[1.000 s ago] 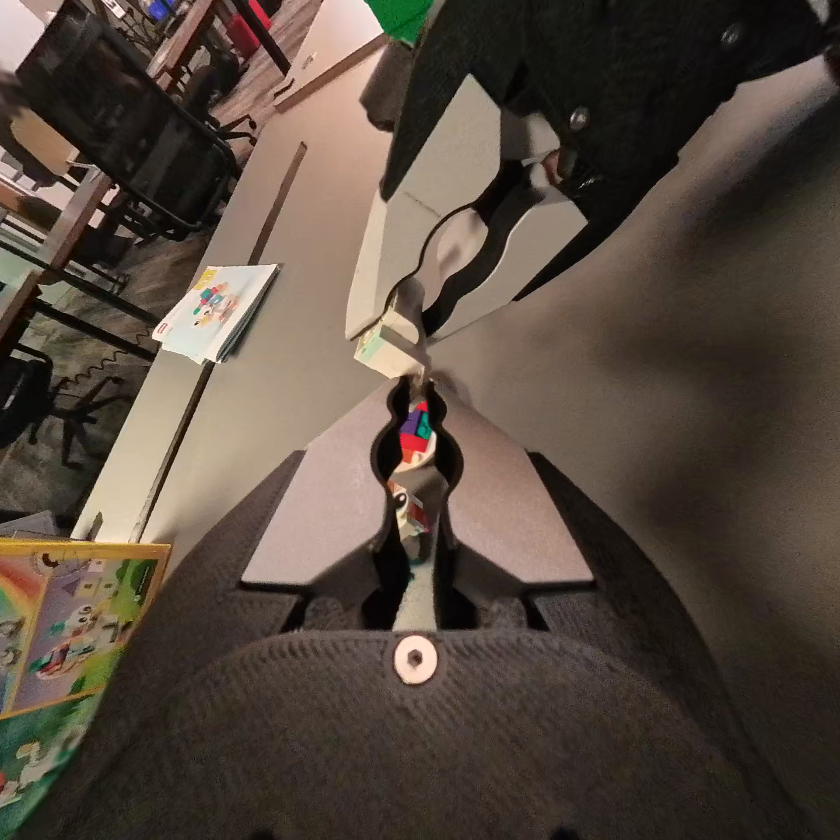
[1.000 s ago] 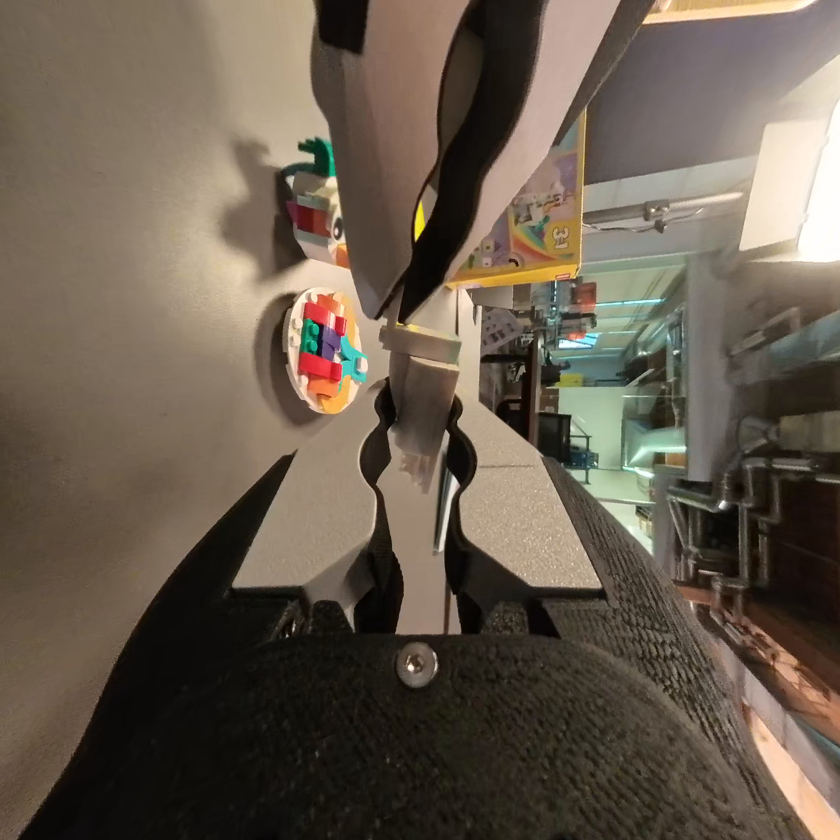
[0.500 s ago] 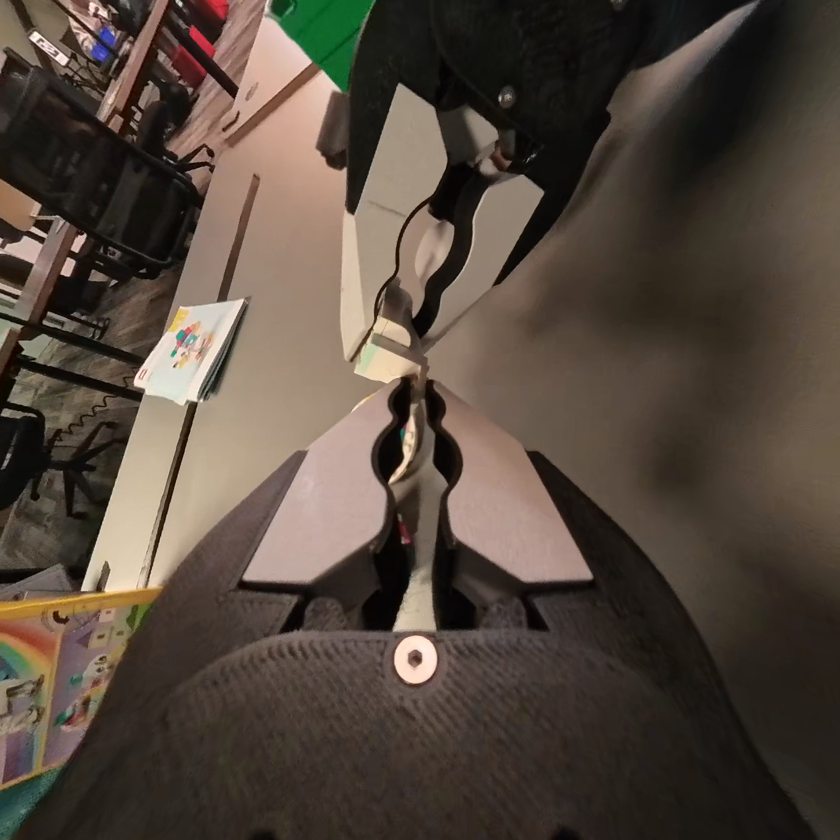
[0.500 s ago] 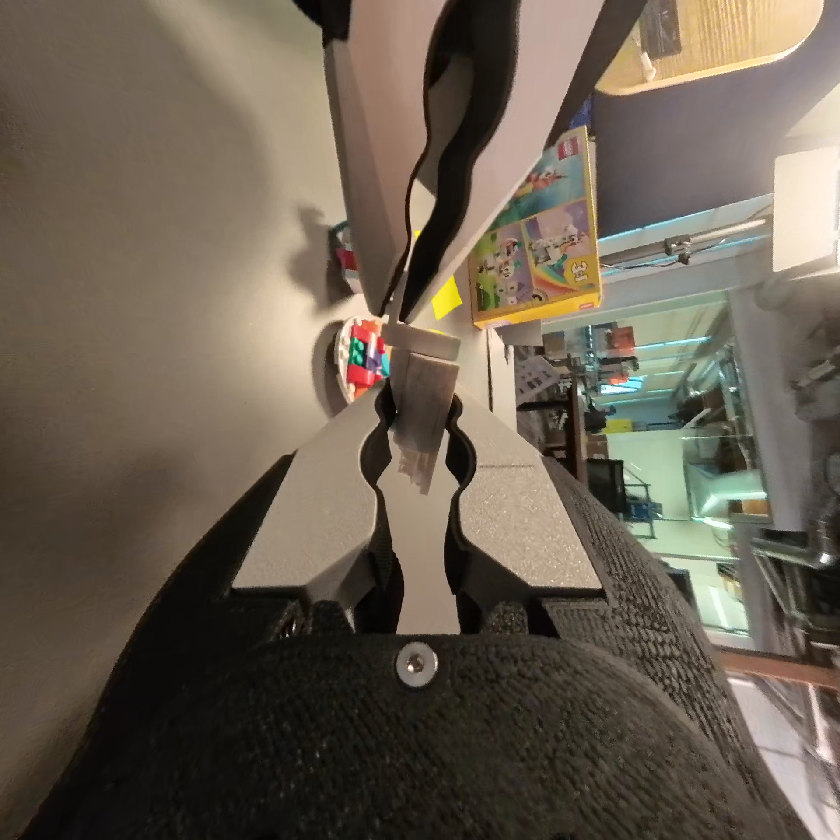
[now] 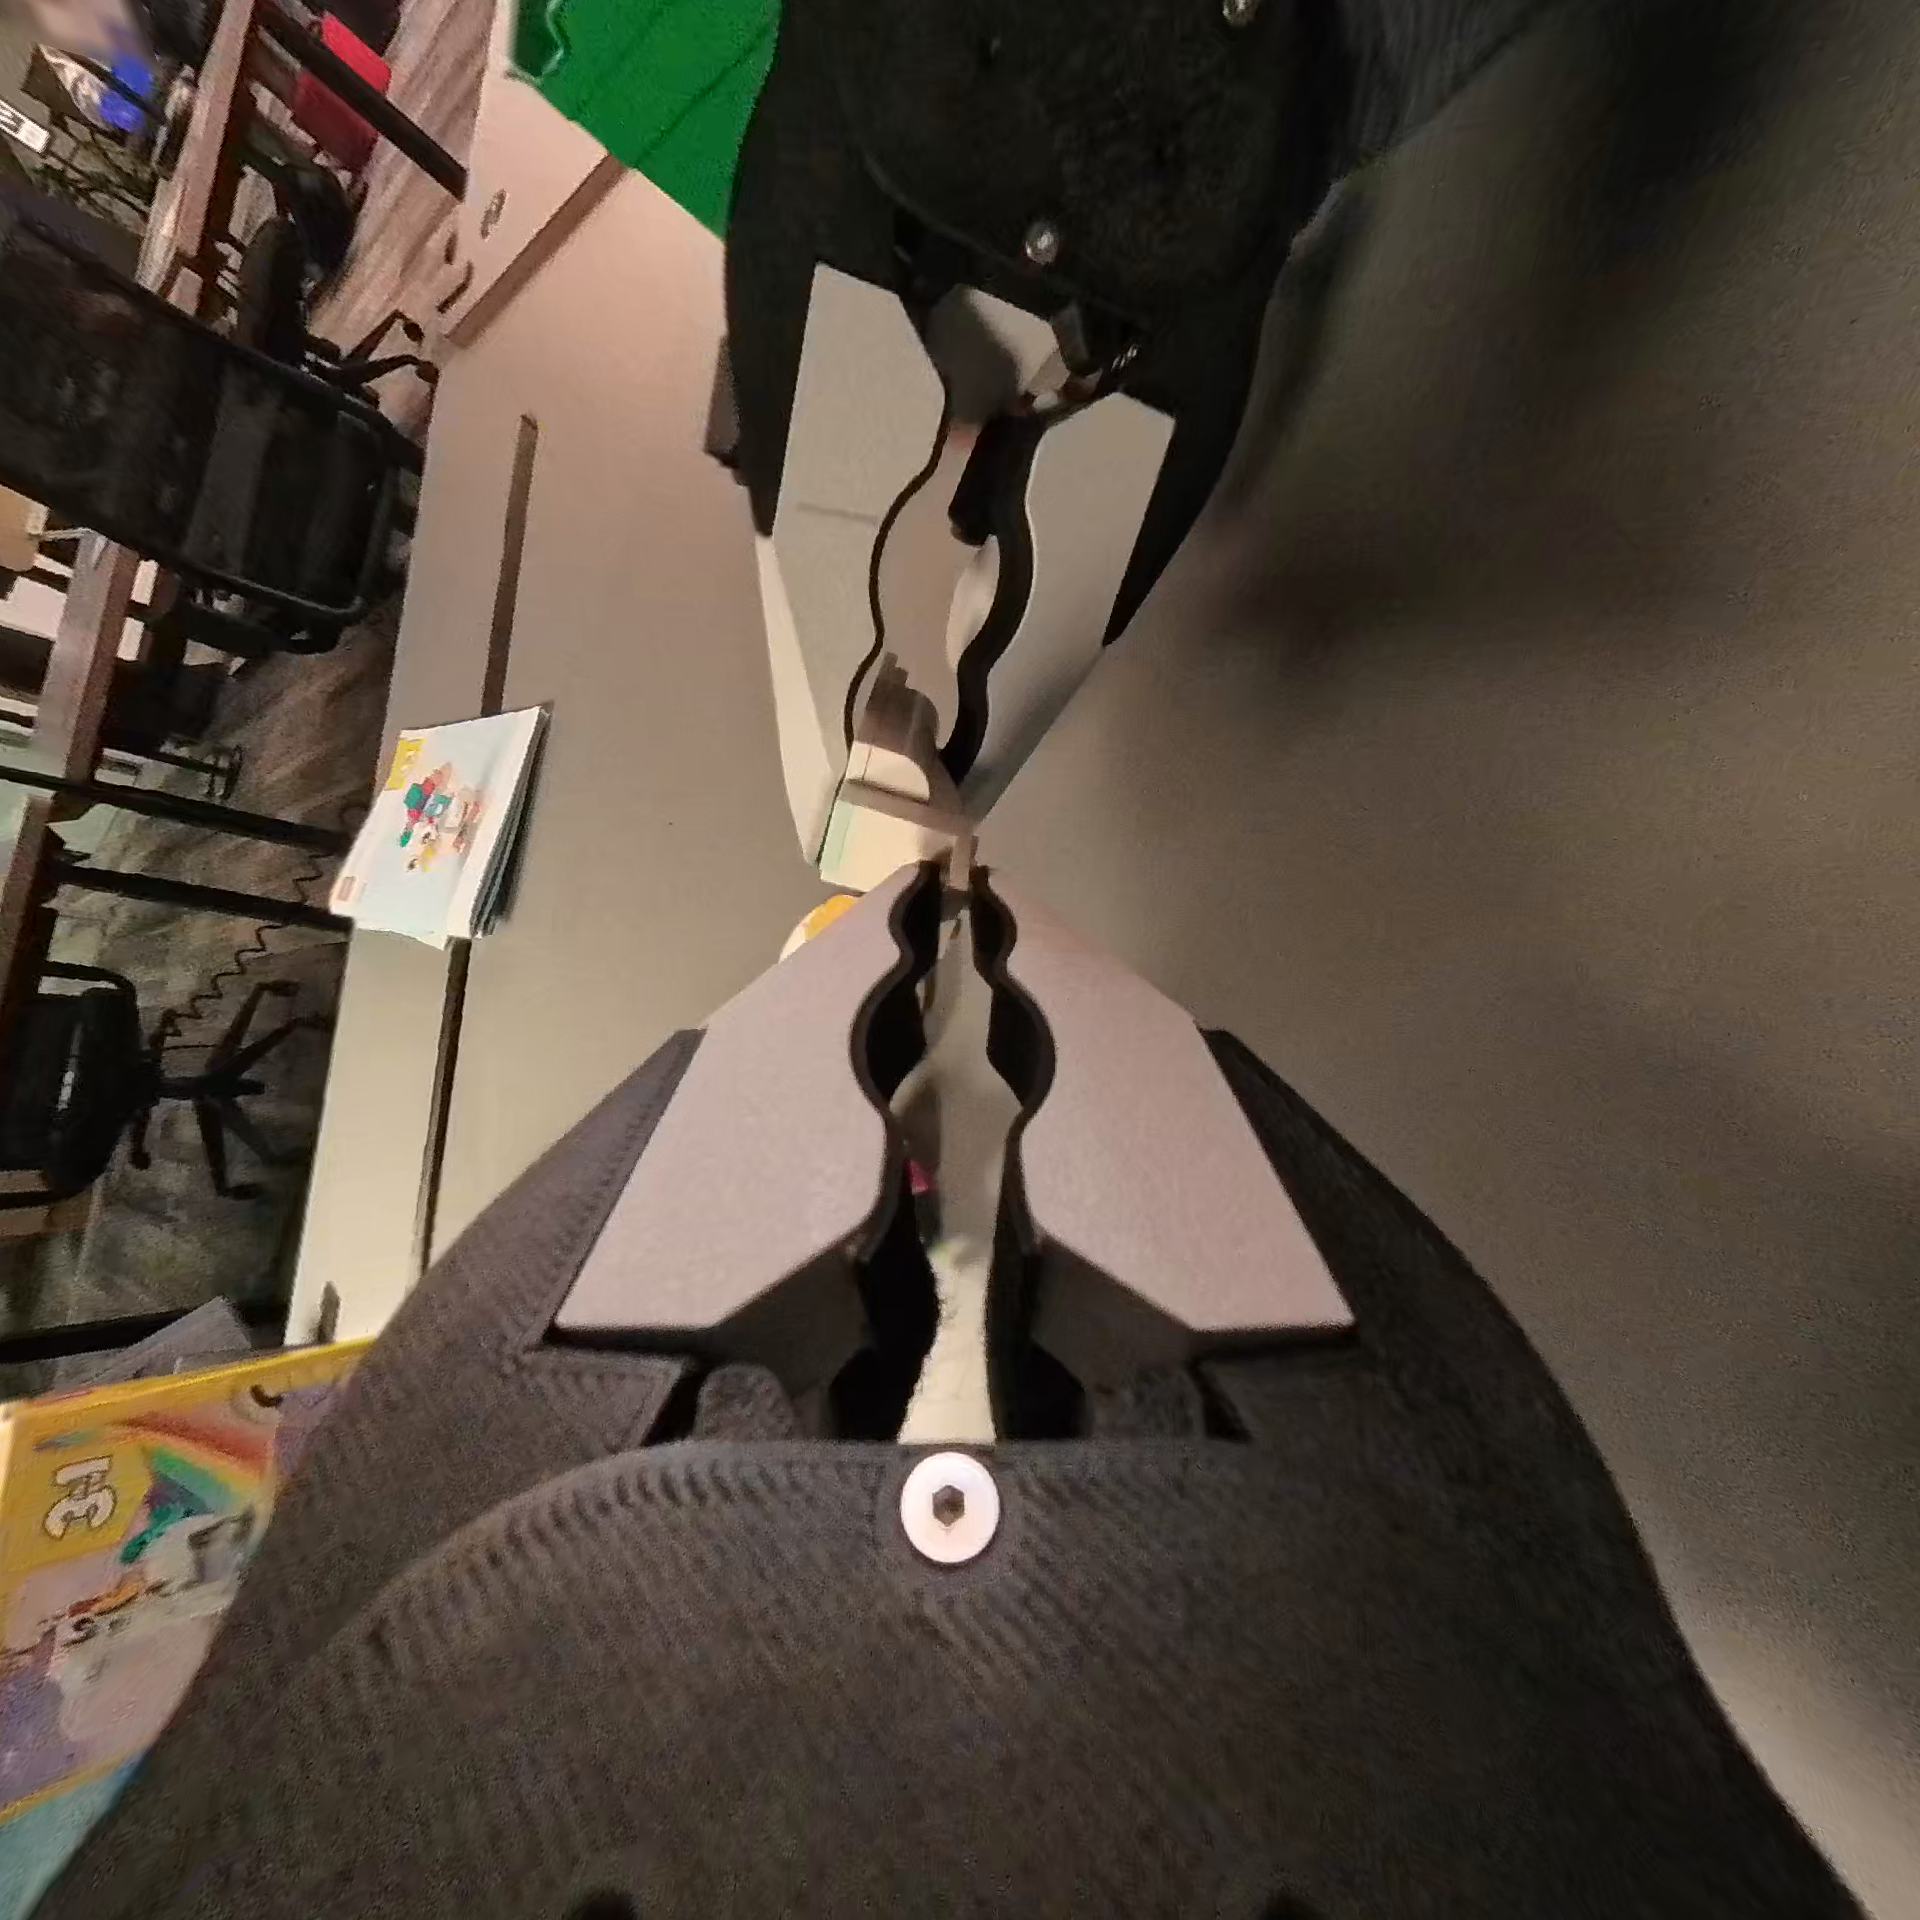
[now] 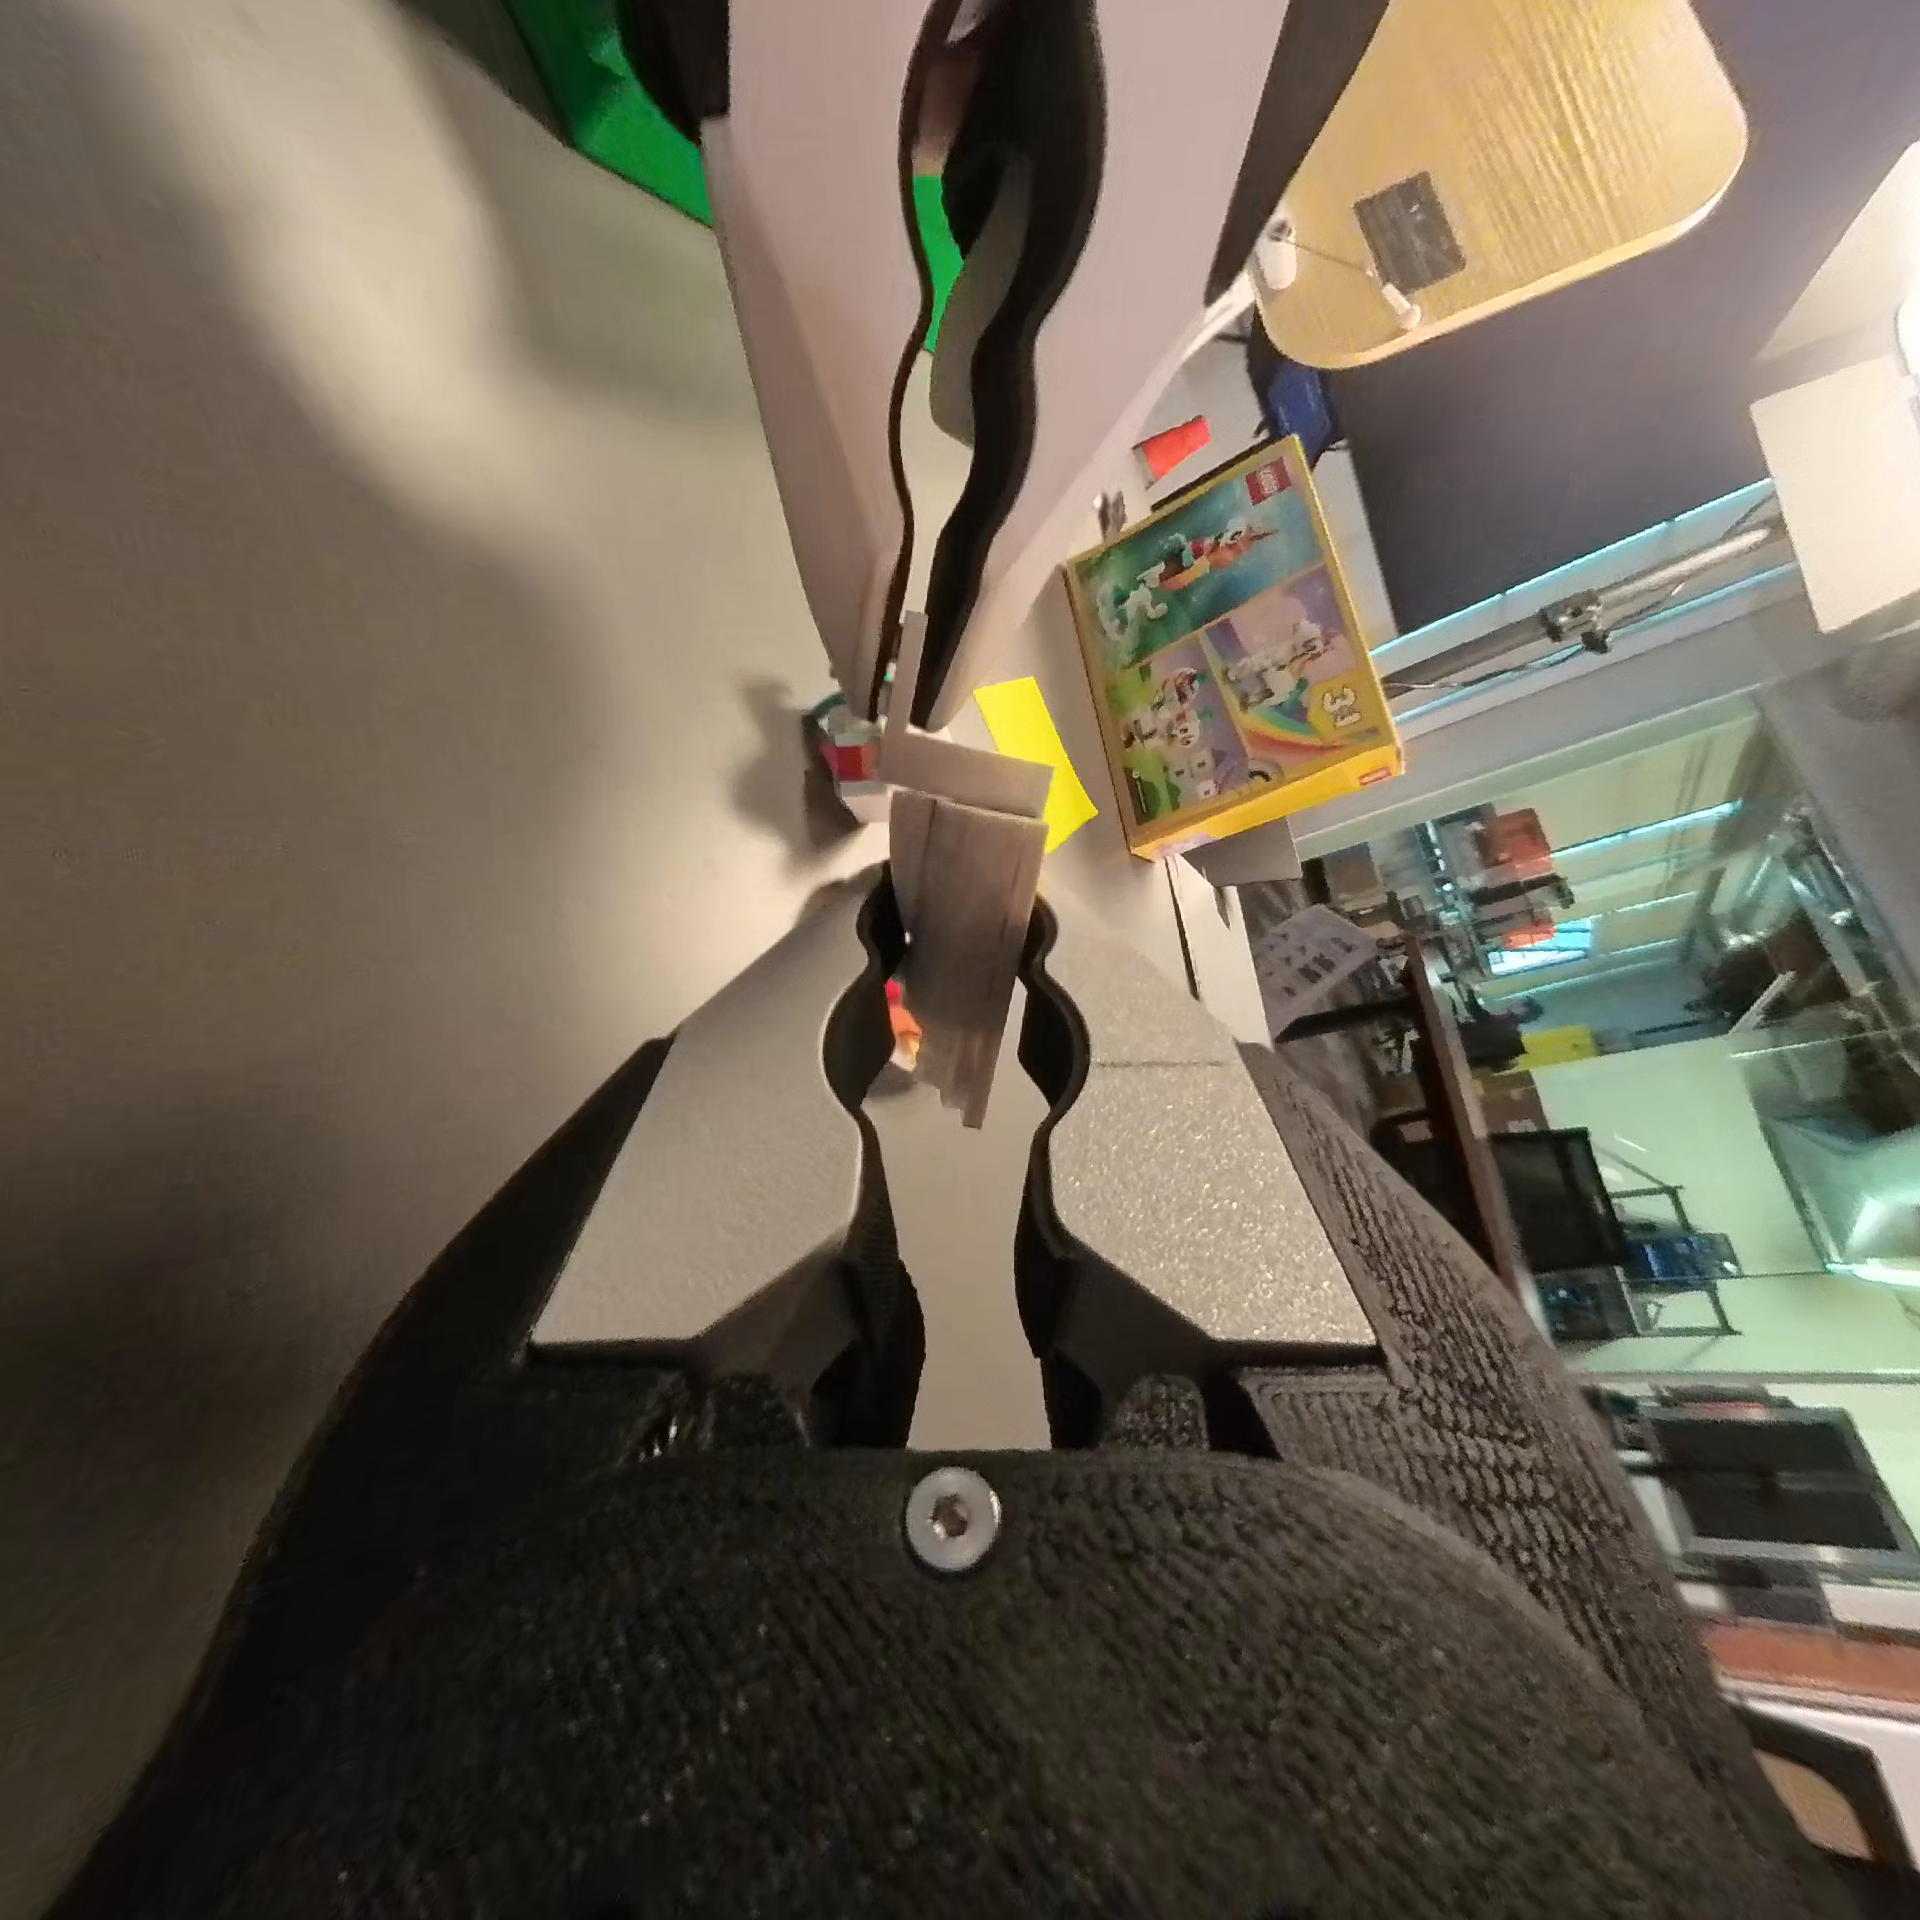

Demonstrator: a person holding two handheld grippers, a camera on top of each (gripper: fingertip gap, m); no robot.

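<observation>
My two grippers meet tip to tip above the grey table [image 6: 312,727]. My right gripper [image 6: 961,914] is shut on a pale grey stack of brick plates [image 6: 966,956]. It shows from the far side in the left wrist view [image 5: 940,790], holding that stack [image 5: 883,800]. My left gripper [image 5: 958,883] is shut on a thin white plate [image 5: 961,868]. In the right wrist view it [image 6: 904,717] comes in from the top, holding the thin plate [image 6: 914,665]. That plate joins a flat white piece [image 6: 966,774] that touches the grey stack.
A yellow toy box [image 6: 1231,665] stands on the table; it also shows in the left wrist view [image 5: 104,1558]. A yellow note [image 6: 1039,769] and a small brick model [image 6: 847,753] lie behind the tips. A booklet [image 5: 447,821] lies near the table's edge. Chairs and desks stand beyond. Both grippers' tips are close together, under 4 cm apart.
Both grippers stayed shut and tip to tip while both views swung. The round plate of coloured bricks has slipped behind my right fingers. The toy box now shows in full.
</observation>
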